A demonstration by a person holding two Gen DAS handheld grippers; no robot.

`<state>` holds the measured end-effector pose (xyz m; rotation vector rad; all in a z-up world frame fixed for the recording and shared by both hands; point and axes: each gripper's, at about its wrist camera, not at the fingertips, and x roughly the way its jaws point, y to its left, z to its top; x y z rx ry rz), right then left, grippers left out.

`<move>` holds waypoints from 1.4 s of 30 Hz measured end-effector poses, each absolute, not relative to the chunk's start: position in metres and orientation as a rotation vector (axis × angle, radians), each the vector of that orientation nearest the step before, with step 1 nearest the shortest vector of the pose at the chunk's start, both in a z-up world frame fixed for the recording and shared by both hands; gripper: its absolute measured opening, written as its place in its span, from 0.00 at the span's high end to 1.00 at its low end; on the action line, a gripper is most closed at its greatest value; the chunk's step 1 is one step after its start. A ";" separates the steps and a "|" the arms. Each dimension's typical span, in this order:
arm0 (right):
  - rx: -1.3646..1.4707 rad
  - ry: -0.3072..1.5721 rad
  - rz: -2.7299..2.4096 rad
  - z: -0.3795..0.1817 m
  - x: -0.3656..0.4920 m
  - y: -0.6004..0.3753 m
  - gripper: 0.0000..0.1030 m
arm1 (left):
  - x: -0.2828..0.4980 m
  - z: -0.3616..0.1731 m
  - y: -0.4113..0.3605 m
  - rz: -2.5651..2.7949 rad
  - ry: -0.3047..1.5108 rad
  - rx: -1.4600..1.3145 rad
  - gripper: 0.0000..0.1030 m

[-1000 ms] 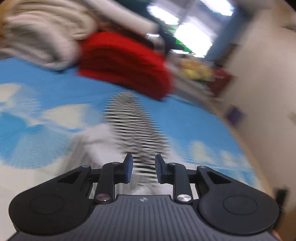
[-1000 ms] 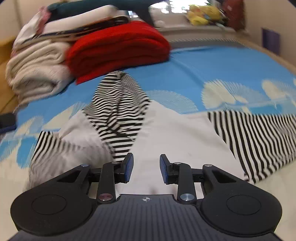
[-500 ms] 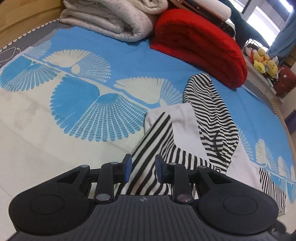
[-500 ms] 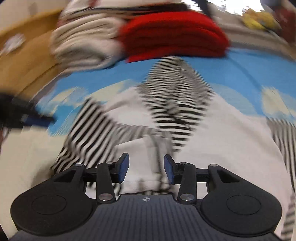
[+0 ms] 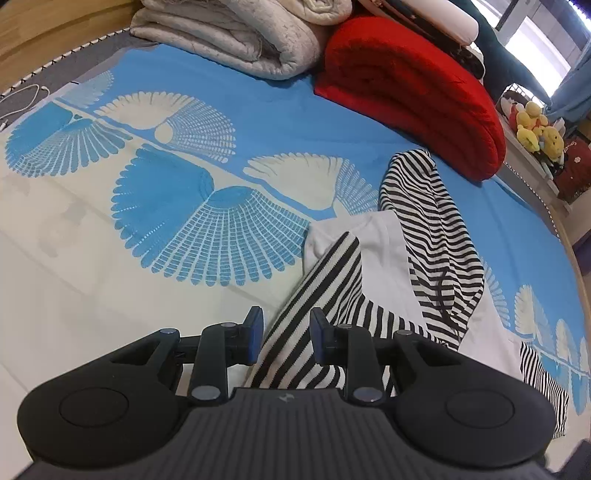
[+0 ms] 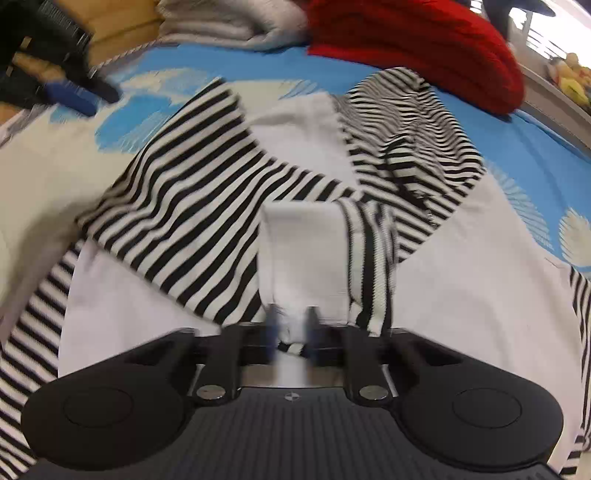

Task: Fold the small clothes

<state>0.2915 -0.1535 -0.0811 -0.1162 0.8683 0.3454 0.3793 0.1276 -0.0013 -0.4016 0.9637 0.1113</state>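
A small white top with black-and-white striped sleeves and hood (image 5: 384,258) lies on the blue and cream patterned bed cover (image 5: 177,206). My left gripper (image 5: 287,334) is open and empty, with a folded striped sleeve (image 5: 317,317) lying between and below its fingers. In the right wrist view my right gripper (image 6: 291,328) is shut on a fold of the top's white and striped cloth (image 6: 303,258), lifting it. The left gripper (image 6: 55,62) shows at the upper left there, blurred.
A rolled red blanket (image 5: 413,85) and grey-white folded quilts (image 5: 243,37) lie at the far side of the bed. Yellow plush toys (image 5: 535,129) sit on a shelf at the right. A wooden edge (image 5: 44,26) borders the far left.
My right gripper closed on the top's cloth and moved forward over the garment. My left gripper swung to look across the bed and settled over the striped sleeve, staying open.
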 end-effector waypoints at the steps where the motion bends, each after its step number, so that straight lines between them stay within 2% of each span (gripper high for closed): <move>1: -0.078 0.837 0.310 -0.072 0.292 -0.163 1.00 | 0.380 -0.001 0.128 0.112 0.962 -0.403 0.72; 7: 0.258 0.627 0.121 -0.028 0.292 -0.247 1.00 | 0.380 -0.002 0.127 0.116 0.964 -0.389 0.72; 12: 0.275 0.699 0.219 -0.039 0.292 -0.250 0.96 | 0.379 -0.004 0.127 0.130 0.967 -0.390 0.72; 13: 0.221 0.713 0.278 -0.041 0.290 -0.235 0.92 | 0.379 -0.005 0.126 0.132 0.969 -0.392 0.72; 15: 0.098 0.720 0.370 -0.046 0.282 -0.204 0.64 | 0.378 -0.007 0.124 0.129 0.977 -0.396 0.72; 16: 0.041 0.723 0.396 -0.050 0.278 -0.191 0.61 | 0.378 -0.007 0.123 0.125 0.978 -0.396 0.72; 19: -0.066 0.764 0.452 -0.065 0.275 -0.160 0.60 | 0.378 -0.006 0.121 0.116 0.980 -0.394 0.72; 26: -0.211 0.851 0.424 -0.094 0.279 -0.147 0.61 | 0.379 -0.002 0.127 0.105 0.978 -0.401 0.72; 29: -0.179 0.848 0.409 -0.089 0.283 -0.152 0.94 | 0.380 -0.001 0.129 0.111 0.975 -0.402 0.72; 37: 0.242 0.590 0.049 -0.029 0.293 -0.245 0.95 | 0.381 -0.001 0.123 0.104 0.979 -0.392 0.72; 39: 0.353 0.561 -0.092 -0.026 0.291 -0.282 1.00 | 0.381 -0.003 0.120 0.100 0.984 -0.385 0.72; 42: 0.425 0.577 -0.239 -0.033 0.288 -0.320 1.00 | 0.382 -0.006 0.115 0.093 0.993 -0.379 0.72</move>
